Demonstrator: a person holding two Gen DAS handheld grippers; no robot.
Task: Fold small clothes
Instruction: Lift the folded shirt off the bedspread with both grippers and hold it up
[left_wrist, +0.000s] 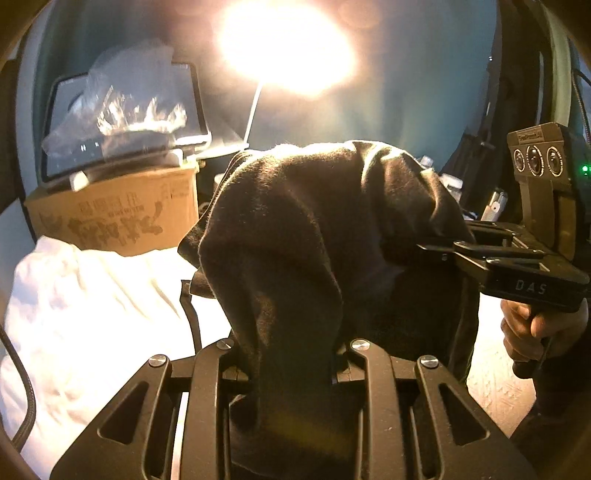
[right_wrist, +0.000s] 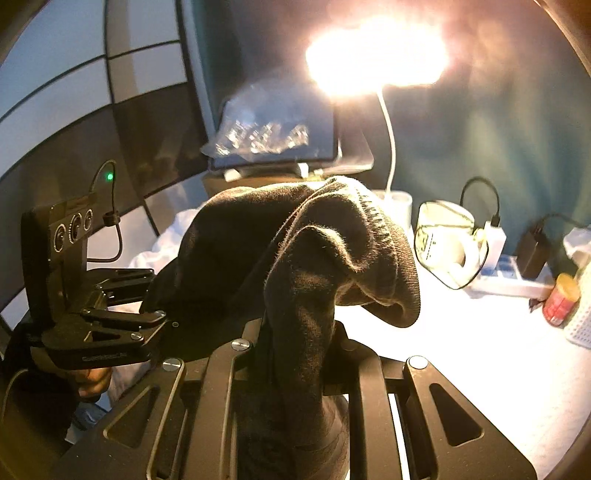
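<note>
- Left gripper: jaws narrow, clamped on one end of the dark knit garment.
- Right gripper: jaws narrow, clamped on the other end.
- Garment hangs bunched between both grippers, above the white-covered table.
- Risk: slack cloth may land creased; the ribbed cuff may fold under.

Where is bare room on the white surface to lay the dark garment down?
Free: the white surface right of the dark garment, in front of the white mug. Crowded: the far right edge, with the red jar and charger.
</note>
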